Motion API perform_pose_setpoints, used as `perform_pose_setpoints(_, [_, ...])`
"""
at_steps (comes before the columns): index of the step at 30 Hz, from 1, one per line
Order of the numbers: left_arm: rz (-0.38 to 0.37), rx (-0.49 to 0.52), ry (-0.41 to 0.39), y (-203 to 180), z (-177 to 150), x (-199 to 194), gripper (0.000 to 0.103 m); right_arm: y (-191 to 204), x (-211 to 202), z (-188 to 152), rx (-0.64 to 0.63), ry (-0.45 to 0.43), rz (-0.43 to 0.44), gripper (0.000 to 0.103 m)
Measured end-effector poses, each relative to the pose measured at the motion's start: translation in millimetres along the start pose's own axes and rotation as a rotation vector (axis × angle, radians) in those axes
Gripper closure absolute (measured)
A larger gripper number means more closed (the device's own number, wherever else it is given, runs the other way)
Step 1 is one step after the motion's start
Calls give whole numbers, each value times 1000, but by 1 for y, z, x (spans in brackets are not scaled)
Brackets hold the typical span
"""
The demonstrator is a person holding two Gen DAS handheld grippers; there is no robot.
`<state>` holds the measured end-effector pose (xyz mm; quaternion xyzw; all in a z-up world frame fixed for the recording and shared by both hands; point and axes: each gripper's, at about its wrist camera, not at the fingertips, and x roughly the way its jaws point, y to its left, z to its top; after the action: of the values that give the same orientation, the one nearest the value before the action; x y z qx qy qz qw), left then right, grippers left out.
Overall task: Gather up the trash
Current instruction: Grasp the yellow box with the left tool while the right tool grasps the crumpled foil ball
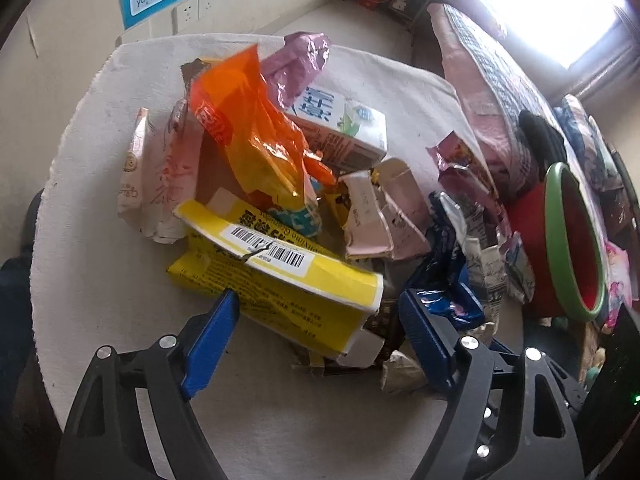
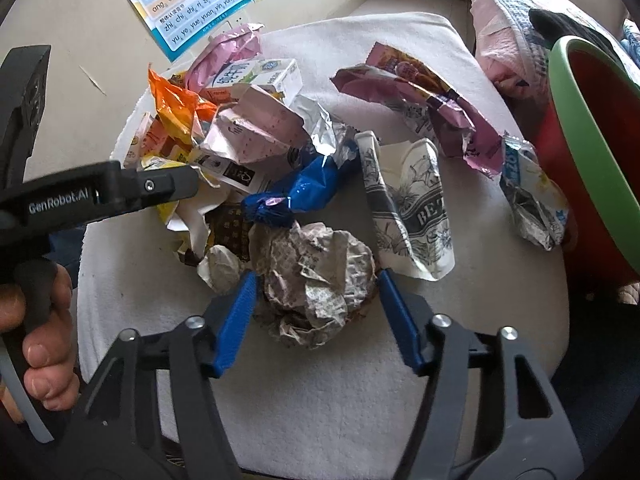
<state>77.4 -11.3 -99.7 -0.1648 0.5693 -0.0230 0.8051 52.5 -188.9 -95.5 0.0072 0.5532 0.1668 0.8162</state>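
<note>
A heap of trash lies on a white cloth-covered table point(image 1: 100, 280). In the left wrist view my left gripper point(image 1: 320, 312) is open, its blue fingers on either side of a torn yellow box point(image 1: 288, 280). Behind it lie an orange wrapper point(image 1: 248, 128), a milk carton point(image 1: 340, 124) and a pink carton point(image 1: 384, 216). In the right wrist view my right gripper point(image 2: 316, 292) is open around a crumpled paper ball point(image 2: 316, 276); I cannot tell whether the fingers touch it. A blue wrapper point(image 2: 296, 196) and a flattened paper cup point(image 2: 412, 208) lie beyond.
A red bin with a green rim point(image 1: 576, 240) stands off the table's right edge; it also shows in the right wrist view point(image 2: 592, 140). A bed with pink bedding point(image 1: 488, 92) lies behind. A wall chart point(image 2: 188, 4) hangs on the wall. The left gripper's body point(image 2: 100, 196) shows at left.
</note>
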Motion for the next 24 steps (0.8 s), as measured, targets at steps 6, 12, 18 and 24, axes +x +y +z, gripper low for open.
perform_pose_setpoints(6, [66, 58, -3, -2, -4, 0, 41, 2, 0, -1, -6, -2, 6, 50])
perform_pose_setpoints(12, [114, 94, -27, -3, -8, -8, 70, 5, -3, -1, -22, -11, 11, 63])
perform_pose_setpoints(18, [103, 65, -20, 12, -18, -20, 98, 3, -9, -3, -10, -15, 29, 70])
perform_pose_setpoints(24, [77, 48, -64, 17, -19, -44, 101, 9, -28, -6, -24, -38, 42, 71])
